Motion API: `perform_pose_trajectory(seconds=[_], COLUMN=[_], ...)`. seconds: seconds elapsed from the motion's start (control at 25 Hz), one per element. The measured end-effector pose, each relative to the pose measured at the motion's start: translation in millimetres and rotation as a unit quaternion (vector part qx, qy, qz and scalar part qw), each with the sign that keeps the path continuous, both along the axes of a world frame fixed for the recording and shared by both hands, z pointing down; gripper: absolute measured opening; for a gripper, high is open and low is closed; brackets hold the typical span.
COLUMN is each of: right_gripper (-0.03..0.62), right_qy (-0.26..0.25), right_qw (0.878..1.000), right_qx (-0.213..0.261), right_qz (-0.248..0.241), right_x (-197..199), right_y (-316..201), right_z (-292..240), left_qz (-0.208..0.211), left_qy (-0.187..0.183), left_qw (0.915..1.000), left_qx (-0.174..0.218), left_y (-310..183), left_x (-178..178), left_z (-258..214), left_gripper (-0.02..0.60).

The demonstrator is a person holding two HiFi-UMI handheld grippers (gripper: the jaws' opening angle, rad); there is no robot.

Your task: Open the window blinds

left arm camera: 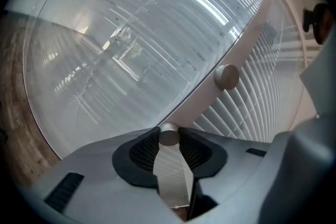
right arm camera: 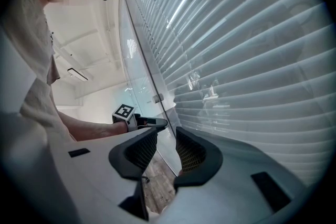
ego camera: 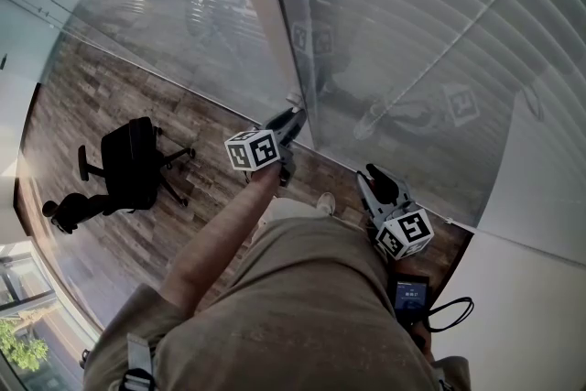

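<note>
The left claw pinches the small round knob on the window post, with the closed blinds just right of the knob behind glass. The pads may slip on its smooth metal when twisted. The right claw, spread and empty, hangs right of the knob, close to the pane, with little room forward.

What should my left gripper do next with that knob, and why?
Probably roll the left gripper to turn the knob that its jaws clamp, since the blind slats look shut and the right gripper hangs open, holding nothing.
</note>
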State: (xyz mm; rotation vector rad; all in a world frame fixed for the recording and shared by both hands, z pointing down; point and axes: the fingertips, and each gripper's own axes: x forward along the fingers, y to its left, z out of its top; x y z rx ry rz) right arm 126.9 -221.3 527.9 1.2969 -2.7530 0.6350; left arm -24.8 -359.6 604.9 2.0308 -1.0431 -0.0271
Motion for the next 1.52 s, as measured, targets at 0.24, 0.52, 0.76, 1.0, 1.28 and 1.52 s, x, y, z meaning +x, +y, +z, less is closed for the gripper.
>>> perform_pose_trajectory(seconds=[0.24, 0.52, 0.76, 1.0, 1.28, 1.52], right_gripper=[0.119, 0.119, 0.119, 0.118, 0.118, 0.118], right_qy=[0.000, 0.001, 0.002, 0.003, 0.006, 0.010], right_qw=[1.000, 1.000, 1.000, 1.000, 1.000, 1.000], right_qx=[0.000, 0.000, -0.001, -0.002, -0.002, -0.006], right_qz=[-0.001, -0.001, -0.001, -0.003, -0.005, -0.008], right_x=[-0.7, -1.1, -2.1, -3.4, -5.1, -4.1], right_y=[-0.5, 1.3, 6.1, 3.1, 2.5, 6.9], right_z=[-2.5, 5.2, 8.2, 9.5, 9.4, 4.8], left_qz=[-0.009, -0.025, -0.035, -0.046, -0.045, -0.061], left_qy=[0.073, 0.144, 0.222, 0.299, 0.349, 0.427], left_qw=[0.9967, 0.9870, 0.9700, 0.9452, 0.9239, 0.8848], left_qx=[-0.033, -0.067, -0.094, -0.122, -0.150, -0.177], left_y=[-1.9, -1.6, 0.8, -2.9, -3.2, 1.0], left_x=[1.3, 0.1, -1.1, -0.9, -0.2, 3.4], left_z=[-4.6, 3.8, 6.0, 6.5, 6.1, 1.7], left_gripper=[0.133, 0.133, 0.133, 0.133, 0.133, 0.133])
